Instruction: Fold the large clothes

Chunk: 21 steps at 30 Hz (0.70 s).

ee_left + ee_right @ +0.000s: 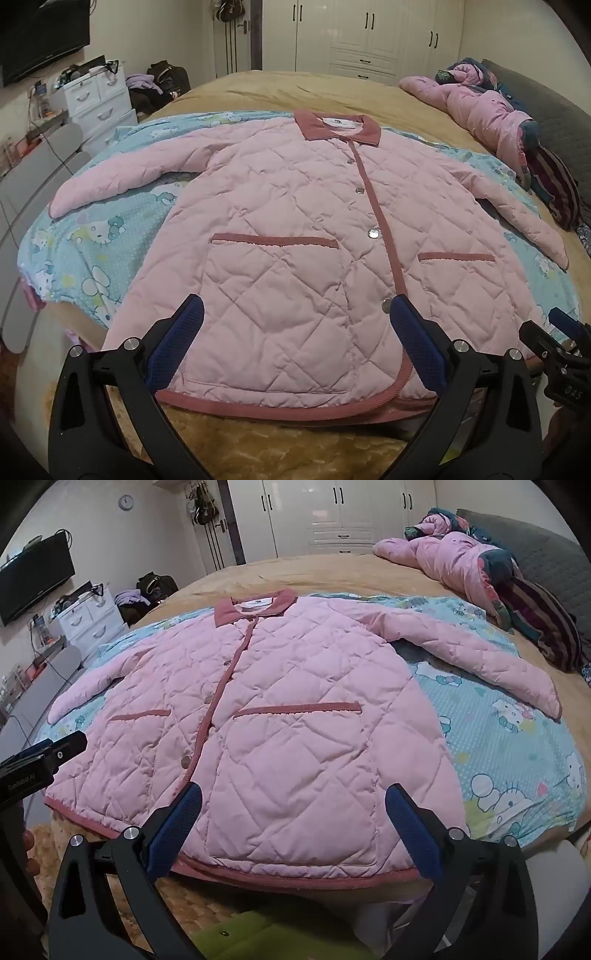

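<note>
A pink quilted jacket (295, 229) with a dark pink collar, trim and two pockets lies flat and buttoned on a blue cartoon-print sheet (92, 251), both sleeves spread out. It also shows in the right wrist view (295, 720). My left gripper (295, 314) is open and empty, hovering over the jacket's lower left half near the hem. My right gripper (293, 801) is open and empty over the lower right half near the hem. Each gripper shows at the edge of the other's view.
The sheet lies on a tan bed cover (277, 88). A heap of pink and dark clothes (491, 110) sits at the bed's far right. A white drawer unit (99, 99) and a wall television (40, 37) stand left; white wardrobes (369, 33) behind.
</note>
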Each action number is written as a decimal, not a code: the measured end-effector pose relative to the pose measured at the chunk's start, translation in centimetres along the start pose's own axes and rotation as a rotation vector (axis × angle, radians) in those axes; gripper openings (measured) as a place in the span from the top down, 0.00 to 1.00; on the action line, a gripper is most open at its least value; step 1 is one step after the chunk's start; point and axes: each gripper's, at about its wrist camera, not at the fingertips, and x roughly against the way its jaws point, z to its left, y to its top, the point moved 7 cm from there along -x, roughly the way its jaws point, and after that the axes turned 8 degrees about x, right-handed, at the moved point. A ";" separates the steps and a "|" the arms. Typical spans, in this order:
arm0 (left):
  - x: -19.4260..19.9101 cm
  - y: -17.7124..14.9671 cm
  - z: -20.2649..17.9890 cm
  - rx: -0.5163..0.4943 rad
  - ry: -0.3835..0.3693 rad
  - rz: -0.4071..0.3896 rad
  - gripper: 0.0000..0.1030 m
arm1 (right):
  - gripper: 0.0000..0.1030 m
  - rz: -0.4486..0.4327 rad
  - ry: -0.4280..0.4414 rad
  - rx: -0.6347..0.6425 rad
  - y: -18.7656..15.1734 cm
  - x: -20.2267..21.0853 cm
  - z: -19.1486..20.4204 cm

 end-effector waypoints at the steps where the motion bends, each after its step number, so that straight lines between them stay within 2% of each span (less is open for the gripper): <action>1: 0.0 0.0 0.0 0.000 0.001 0.000 0.08 | 0.04 0.002 0.003 -0.002 0.0 0.0 0.0; 21: -0.1 -0.3 0.1 -0.005 0.007 0.007 0.08 | 0.04 -0.022 -0.039 0.039 0.4 0.5 0.5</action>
